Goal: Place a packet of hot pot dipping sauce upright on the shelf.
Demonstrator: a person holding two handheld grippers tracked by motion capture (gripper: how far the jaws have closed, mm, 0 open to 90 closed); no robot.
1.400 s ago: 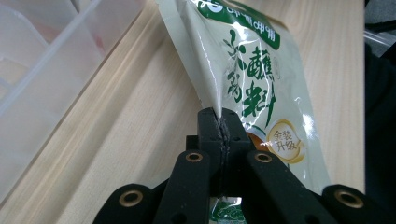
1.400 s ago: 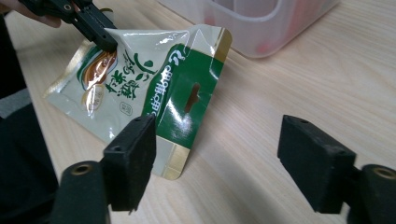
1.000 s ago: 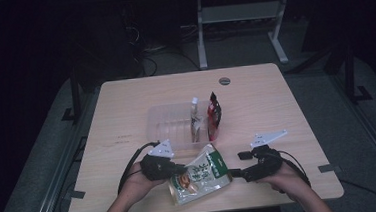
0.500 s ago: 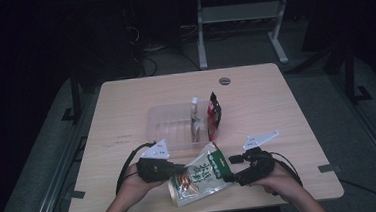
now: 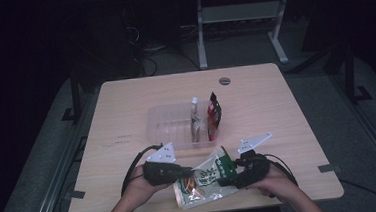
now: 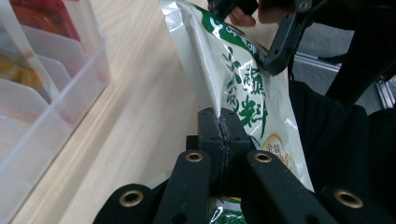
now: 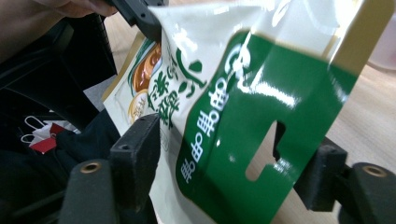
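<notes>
Left tongs [image 6: 219, 128] clench snack bag [image 5: 203, 177] edge, steadying it; right tongs [image 7: 224, 168], closing, straddle its green top without pinching, taking a second grip.

The far half of the table [image 5: 255, 89] lay bare, and so did its left side, giving a hand open passage there. In the middle stood a clear plastic bin [image 5: 170, 127] with two upright packets, one pale [image 5: 195, 120] and one red [image 5: 214, 115], at its right end, blocking a straight path forward from the near edge. Just in front of the bin, the green snack bag [image 5: 206, 177] spanned the gap between the left tongs [image 5: 188, 172] and the right tongs [image 5: 225, 171], closing the near-centre strip. Right of the bin the tabletop was open.
</notes>
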